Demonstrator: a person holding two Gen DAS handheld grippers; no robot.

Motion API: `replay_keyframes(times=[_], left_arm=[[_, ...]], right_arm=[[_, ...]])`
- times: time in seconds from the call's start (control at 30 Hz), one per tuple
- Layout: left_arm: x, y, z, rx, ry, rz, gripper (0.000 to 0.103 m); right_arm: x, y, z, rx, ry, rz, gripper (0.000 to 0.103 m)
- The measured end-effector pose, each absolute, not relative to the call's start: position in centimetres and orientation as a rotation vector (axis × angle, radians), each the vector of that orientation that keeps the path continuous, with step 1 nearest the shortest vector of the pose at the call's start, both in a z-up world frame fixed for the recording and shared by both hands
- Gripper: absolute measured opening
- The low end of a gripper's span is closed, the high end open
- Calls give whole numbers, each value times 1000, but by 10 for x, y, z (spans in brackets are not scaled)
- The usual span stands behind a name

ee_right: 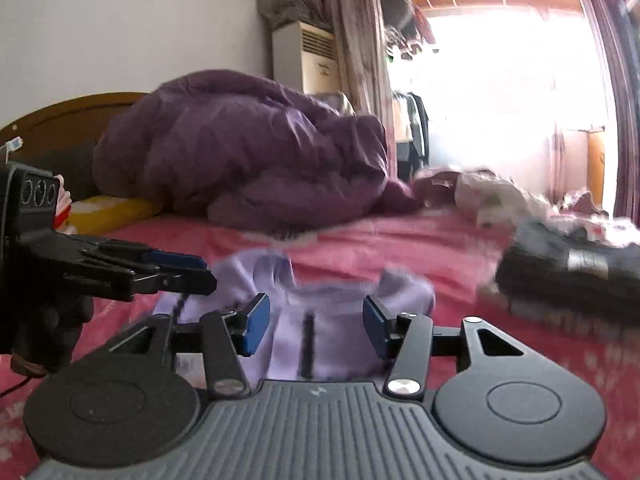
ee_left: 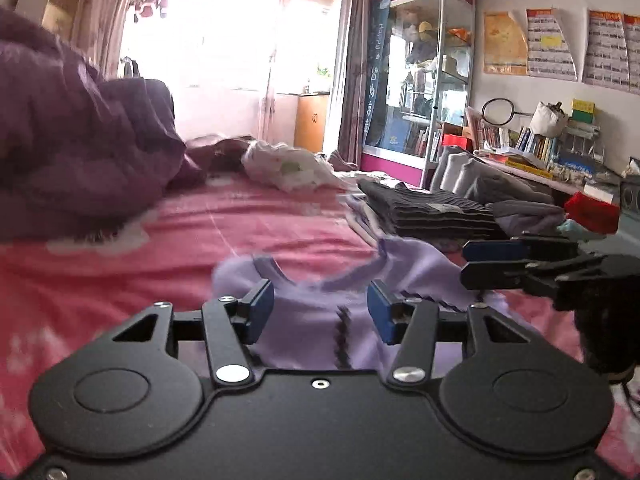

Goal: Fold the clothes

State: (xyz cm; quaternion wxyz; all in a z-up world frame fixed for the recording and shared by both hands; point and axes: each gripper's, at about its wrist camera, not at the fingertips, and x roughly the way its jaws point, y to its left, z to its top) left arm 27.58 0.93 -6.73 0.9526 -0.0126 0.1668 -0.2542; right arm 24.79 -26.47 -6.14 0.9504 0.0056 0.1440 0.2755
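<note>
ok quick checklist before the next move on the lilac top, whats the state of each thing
1. Left tool open, pads off the cloth: ok.
2. Right tool open, pads off the cloth: ok.
3. Lilac top lies on the pink bed sheet: ok.
4. Top flat and smooth: not ok, edges rumpled.
5. Dark folded stack apart from the top: cannot tell.
6. Purple quilt away from the top: ok.

Soft lilac cloth garment [ee_left: 320, 320] on matt pink cotton-like bedsheet [ee_left: 240, 232].
</note>
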Motion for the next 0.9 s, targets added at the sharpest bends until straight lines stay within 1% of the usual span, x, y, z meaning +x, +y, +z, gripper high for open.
replay_keyframes(times=[0.03, 0.07, 0.17, 0.23, 0.27, 0.33, 0.4, 0.47, 0.6, 0.7, 0.73, 0.77, 0.8, 0.9], left_arm=[[282, 9, -68, -28, 343, -514, 51], [291, 9, -73, -41, 362, -518, 51], [315, 3, -95, -50, 488, -542, 51], [327, -3, -105, -28, 547, -547, 51], [331, -3, -105, -40, 557, -553, 51], [332, -4, -105, -41, 556, -552, 52], [321, -5, -99, -26, 510, -546, 52], [302, -2, -84, -20, 442, -544, 52], [254, -1, -60, 10, 344, -544, 52], [229, -15, -59, 62, 341, -566, 52], [223, -22, -61, 85, 343, -570, 52], [218, -30, -63, 111, 346, -574, 52], [216, -37, -68, 132, 354, -582, 52], [218, -56, -88, 187, 382, -586, 52]], right_arm=[[255, -265, -59, 16, 295, 568, 58], [263, -265, -61, 10, 304, 564, 59], [291, -269, -80, 25, 392, 554, 59], [306, -279, -96, 138, 457, 573, 60], [311, -285, -103, 193, 473, 584, 60], [315, -286, -105, 202, 484, 591, 60], [315, -286, -107, 212, 487, 591, 59], [304, -288, -99, 212, 450, 567, 51], [257, -288, -75, 118, 354, 554, 52], [217, -276, -65, -13, 303, 553, 47], [207, -273, -64, -34, 289, 557, 40], [198, -271, -64, -39, 280, 561, 38], [191, -269, -66, -45, 276, 562, 37], [198, -263, -81, -71, 346, 549, 35]])
